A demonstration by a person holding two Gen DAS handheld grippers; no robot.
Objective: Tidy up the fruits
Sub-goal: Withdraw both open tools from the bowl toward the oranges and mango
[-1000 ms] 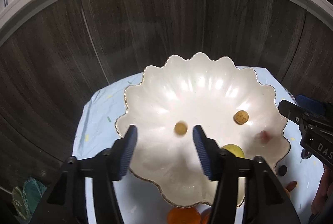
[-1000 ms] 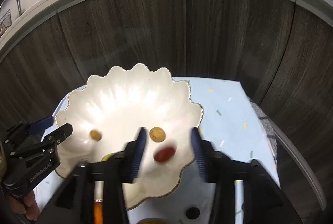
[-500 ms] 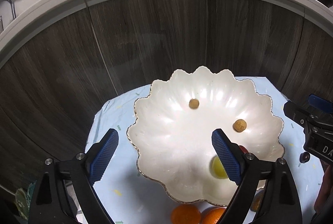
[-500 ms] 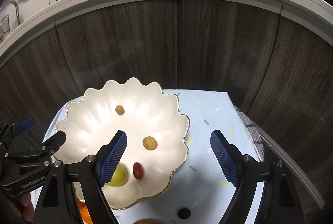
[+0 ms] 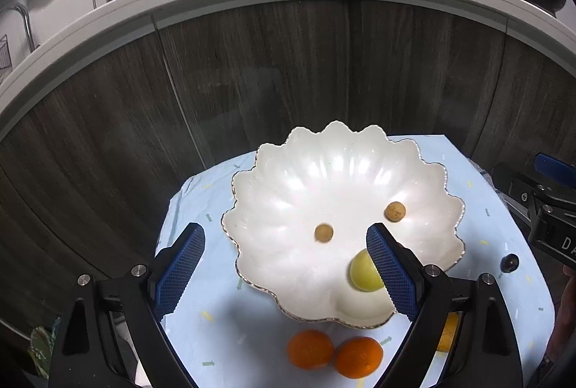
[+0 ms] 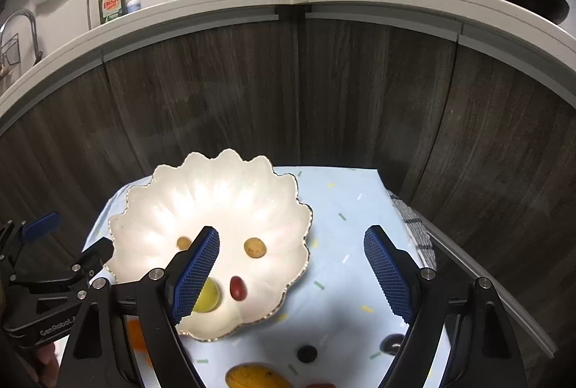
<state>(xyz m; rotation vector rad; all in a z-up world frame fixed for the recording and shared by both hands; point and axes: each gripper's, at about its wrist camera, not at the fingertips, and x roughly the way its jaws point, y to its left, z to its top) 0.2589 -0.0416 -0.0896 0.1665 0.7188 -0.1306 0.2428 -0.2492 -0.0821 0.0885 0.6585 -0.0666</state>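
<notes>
White scalloped bowl (image 5: 334,179) w/ gilt rim sits on pale blue cloth (image 5: 201,316), holding two small tan fruits (image 5: 323,233), a yellow-green fruit (image 5: 363,271) and a red one (image 6: 238,288). Left gripper (image 5: 286,271) and right gripper (image 6: 291,272) both spread wide, nothing held. Left view alone shows two oranges (image 5: 310,349) in front of bowl; right view alone shows a mango (image 6: 257,377) and dark berry (image 6: 307,353).

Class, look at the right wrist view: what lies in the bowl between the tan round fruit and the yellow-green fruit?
A small red fruit lies between the tan fruit and the yellow-green fruit, inside the white bowl.
</notes>
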